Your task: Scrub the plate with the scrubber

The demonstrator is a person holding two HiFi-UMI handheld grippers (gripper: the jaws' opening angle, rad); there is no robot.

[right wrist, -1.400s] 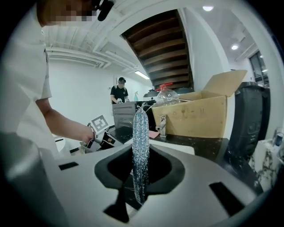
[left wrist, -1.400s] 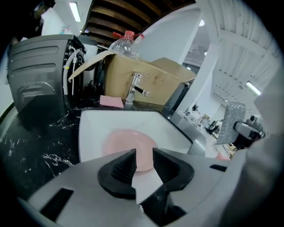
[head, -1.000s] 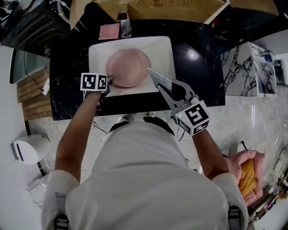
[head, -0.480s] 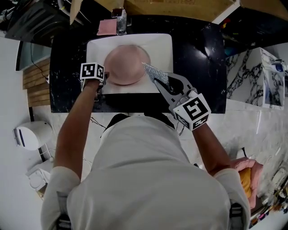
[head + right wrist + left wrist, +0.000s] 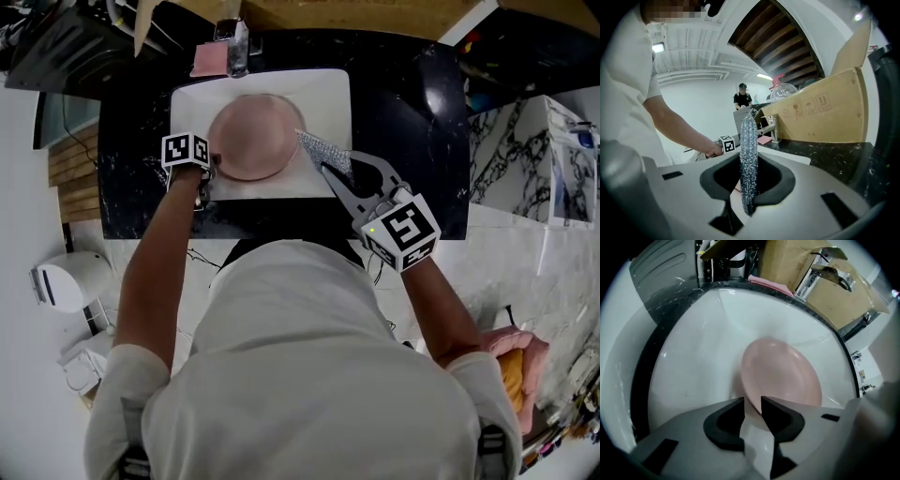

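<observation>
Lower than a second ago, my left hand-held gripper has just been closing, jaws still apart round the rim of the pink plate in the sink, while my right hand-held gripper clamps the scrubber nearby, scrubbing apparently unstarted.

Head view: looking steeply down from overhead onto the sink in the black counter. Left gripper view: hanging close, facing down into the sink, sharing the plate with it. Right gripper view: looking near level across the sink, toward the faucet.
</observation>
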